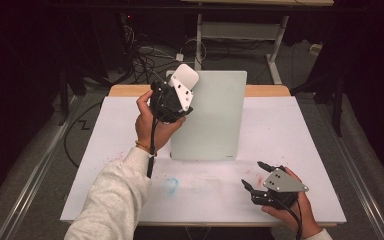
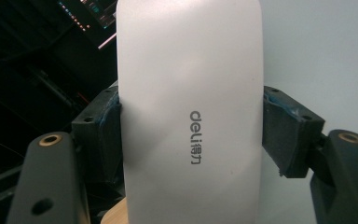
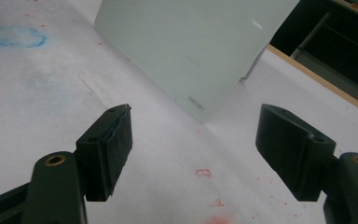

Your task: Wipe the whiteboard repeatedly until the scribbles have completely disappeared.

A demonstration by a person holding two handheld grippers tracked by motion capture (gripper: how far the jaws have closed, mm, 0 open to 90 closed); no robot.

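One white eraser [image 2: 189, 112], a rounded block marked "deli" on its face, sits clamped between the two jaws of the left gripper [image 2: 191, 135], their pads pressing its long sides. In the high view the eraser [image 1: 186, 76] is lifted above the far left corner of the whiteboard [image 1: 215, 120], a pale glass-like panel lying flat on the table [image 1: 300, 130]. The left hand [image 1: 150, 117] holds the left gripper [image 1: 180, 85] tilted up beside that corner, a black cable trailing down along the light grey sleeve [image 1: 115, 200].

Nearer than the whiteboard and off its near right corner, the right gripper [image 1: 255, 176] rests low over the white table cover in the right hand [image 1: 292, 207], jaws spread wide with nothing between them. The right gripper view shows those jaws [image 3: 193, 149] apart, with the whiteboard's [image 3: 191, 42] near corner beyond them. A blue scribbled ring [image 1: 170, 185] marks the cover just near of the whiteboard's near left corner, and faint red smudges [image 3: 212, 205] dot the cover by the right gripper.
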